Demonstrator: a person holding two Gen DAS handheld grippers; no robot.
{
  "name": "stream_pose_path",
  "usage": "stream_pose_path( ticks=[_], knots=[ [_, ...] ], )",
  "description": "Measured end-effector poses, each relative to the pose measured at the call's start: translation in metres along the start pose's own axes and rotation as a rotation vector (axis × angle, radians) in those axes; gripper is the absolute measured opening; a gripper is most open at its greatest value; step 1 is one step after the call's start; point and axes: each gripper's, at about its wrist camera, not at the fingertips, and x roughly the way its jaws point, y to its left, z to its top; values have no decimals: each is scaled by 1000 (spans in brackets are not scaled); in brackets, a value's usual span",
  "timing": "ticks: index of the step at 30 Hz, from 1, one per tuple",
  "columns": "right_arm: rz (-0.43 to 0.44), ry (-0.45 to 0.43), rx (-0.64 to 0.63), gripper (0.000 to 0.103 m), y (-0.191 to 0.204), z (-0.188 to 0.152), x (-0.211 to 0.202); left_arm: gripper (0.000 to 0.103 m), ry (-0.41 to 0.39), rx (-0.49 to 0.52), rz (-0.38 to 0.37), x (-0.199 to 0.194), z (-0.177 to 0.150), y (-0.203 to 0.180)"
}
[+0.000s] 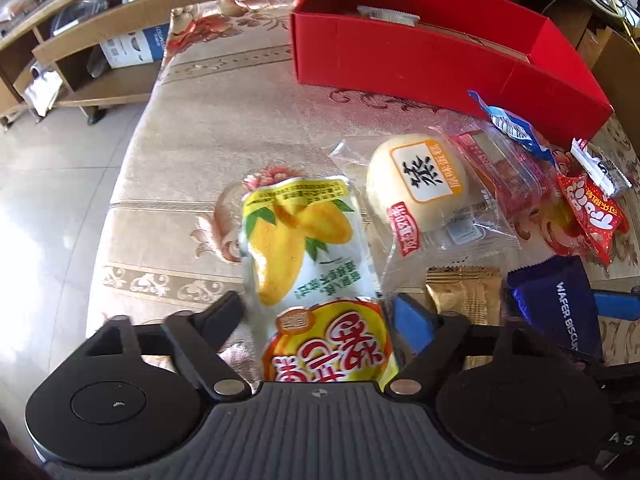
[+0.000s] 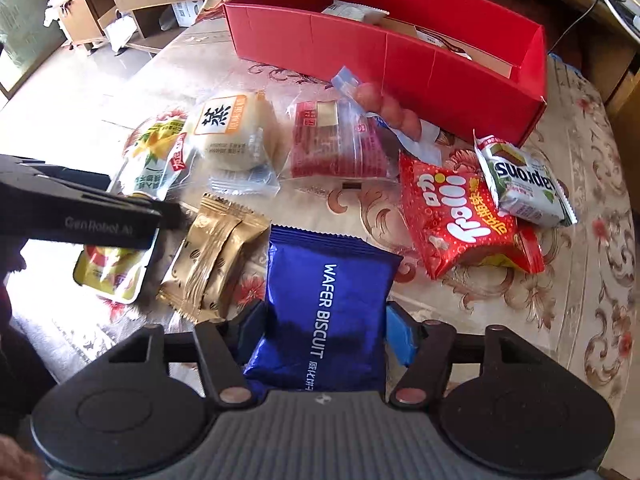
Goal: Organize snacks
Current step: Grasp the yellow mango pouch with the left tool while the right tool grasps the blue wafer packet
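A red open box (image 1: pixel 400 60) (image 2: pixel 400 56) stands at the back of the table with a few packets inside. In front lie snacks. My left gripper (image 1: pixel 320 316) has its fingers on either side of a yellow-red packet (image 1: pixel 328 344) (image 2: pixel 108 272), with a mango pouch (image 1: pixel 304 240) just beyond. My right gripper (image 2: pixel 324 328) grips a blue wafer biscuit pack (image 2: pixel 324 308) (image 1: pixel 560 304) between its fingers. A round bun (image 1: pixel 416 184) (image 2: pixel 236 136), a red clear-wrapped cake (image 2: pixel 336 144), a gold packet (image 2: pixel 212 256) and a red Trolli bag (image 2: pixel 460 220) lie around.
A white-green packet (image 2: pixel 524 180) and a sausage pack (image 2: pixel 384 108) lie by the box's right front. The table has a floral beige cloth (image 1: pixel 224 128). Wooden shelves (image 1: pixel 80 48) stand beyond the tiled floor at the left.
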Motion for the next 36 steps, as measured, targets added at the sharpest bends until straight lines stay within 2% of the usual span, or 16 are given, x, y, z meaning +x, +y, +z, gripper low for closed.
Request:
stream_pose_path(
  ticks=[3, 10, 12, 16, 24, 26, 29, 32, 33, 34, 36],
  knots=[
    [4, -2, 11, 57, -5, -3, -4, 73, -3, -24, -31, -4, -1, 7],
    [21, -50, 25, 57, -17, -4, -23, 65, -18, -12, -42, -14, -4, 4],
    [28, -59, 24, 57, -17, -2, -28, 60, -22, -14, -47, -18, -6, 6],
    [39, -68, 15, 57, -14, -3, -34, 59, -16, -29, -51, -22, -11, 10],
    [45, -66, 7, 57, -8, -1, -28, 78, -1, -17, 5, -3, -7, 5],
    [45, -66, 9, 57, -9, -2, -28, 75, -2, -16, -1, -4, -7, 6],
    [44, -69, 12, 57, -10, -2, -29, 63, -19, -20, -17, -12, -9, 7],
    [50, -81, 9, 57, -9, -1, -33, 47, -45, -40, -38, -25, -10, 12],
    [51, -85, 7, 57, -8, -1, -34, 38, -48, -58, -55, -28, -10, 15],
    [52, -87, 4, 57, -7, -1, -35, 23, -48, -72, -86, -30, -10, 18],
    [52, -90, 0, 57, -6, -1, -36, 18, -34, -79, -91, -29, -12, 19]
  ],
)
